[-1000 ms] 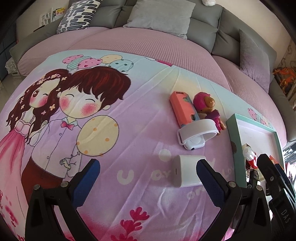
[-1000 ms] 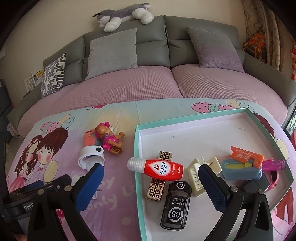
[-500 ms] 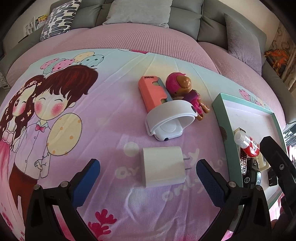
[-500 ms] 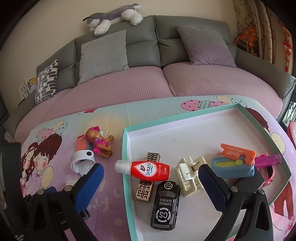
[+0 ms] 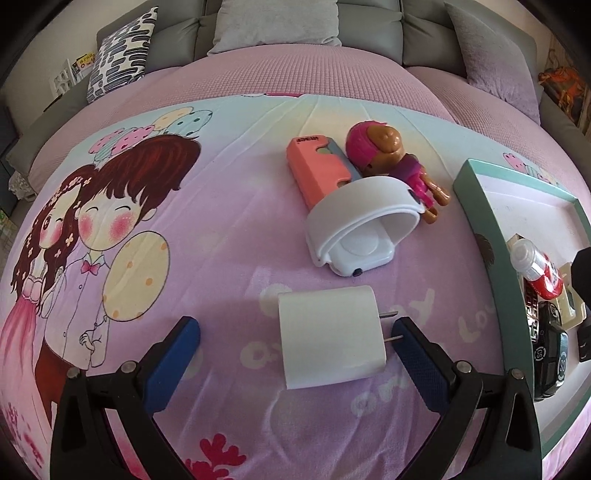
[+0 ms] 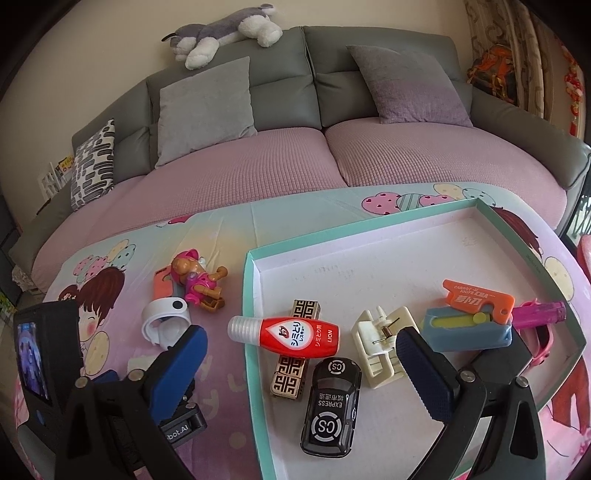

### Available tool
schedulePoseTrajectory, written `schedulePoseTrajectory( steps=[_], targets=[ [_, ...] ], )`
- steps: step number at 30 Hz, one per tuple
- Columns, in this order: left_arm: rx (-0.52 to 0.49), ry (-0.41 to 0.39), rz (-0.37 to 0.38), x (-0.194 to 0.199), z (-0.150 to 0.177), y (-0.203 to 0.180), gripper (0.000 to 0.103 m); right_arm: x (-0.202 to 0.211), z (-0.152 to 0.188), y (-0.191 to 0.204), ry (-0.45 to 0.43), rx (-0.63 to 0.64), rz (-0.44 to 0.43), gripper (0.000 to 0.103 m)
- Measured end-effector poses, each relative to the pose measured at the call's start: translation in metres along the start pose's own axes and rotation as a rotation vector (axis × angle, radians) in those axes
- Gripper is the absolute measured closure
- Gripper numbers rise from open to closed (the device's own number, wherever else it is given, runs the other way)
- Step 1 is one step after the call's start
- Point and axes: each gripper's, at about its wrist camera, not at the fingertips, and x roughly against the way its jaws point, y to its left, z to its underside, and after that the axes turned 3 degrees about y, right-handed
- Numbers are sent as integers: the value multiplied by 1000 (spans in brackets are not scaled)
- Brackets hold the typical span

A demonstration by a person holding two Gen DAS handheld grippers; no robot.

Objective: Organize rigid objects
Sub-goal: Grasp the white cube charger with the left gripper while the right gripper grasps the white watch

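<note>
A white plug adapter [image 5: 330,338] lies on the cartoon blanket between the open fingers of my left gripper [image 5: 295,336], prongs toward the right finger. Beyond it lie a white wrist device [image 5: 360,229], a coral case [image 5: 319,170] and a pink toy dog [image 5: 391,155]. The teal-rimmed tray [image 6: 251,332] holds a red bottle [image 6: 295,338], a black toy car [image 6: 332,402], a patterned box [image 6: 295,354], a cream clip [image 6: 380,343], a blue and orange knife set [image 6: 469,317] and a pink lighter [image 6: 541,312]. My right gripper [image 6: 301,360] is open and empty above the tray's near left.
A grey sofa with cushions [image 6: 203,107] and a plush husky [image 6: 221,35] is behind. The tray's left rim [image 5: 480,229] is right of the adapter. The left gripper's body [image 6: 48,369] shows at the right wrist view's lower left.
My left gripper has moved forward and rightward, so the white adapter now lies between its fingers. The right gripper has shifted slightly over the tray. Both stay open.
</note>
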Motion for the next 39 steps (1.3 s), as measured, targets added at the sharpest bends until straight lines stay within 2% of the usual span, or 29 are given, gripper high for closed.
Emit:
schedulePoseTrajectory(
  steps=[11,17,26,29,33,39],
  targets=[
    [66,20,-37,2,1,31,0,-3,2,3,19,8,-18,0],
    [137,28,-59,3,4,49,0,-6,5,10,28,24,-20,0],
    [189,28,-64,3,4,63,0,-5,7,22,18,68,-17,0],
    [194,27,-55,4,5,64,2,-4,8,28,11,87,-22,0],
    [175,21,-30,8,6,61,13,-6,10,35,10,103,-50,0],
    [165,14,9,11,9,64,21,-8,11,50,0,147,-69,0]
  ],
)
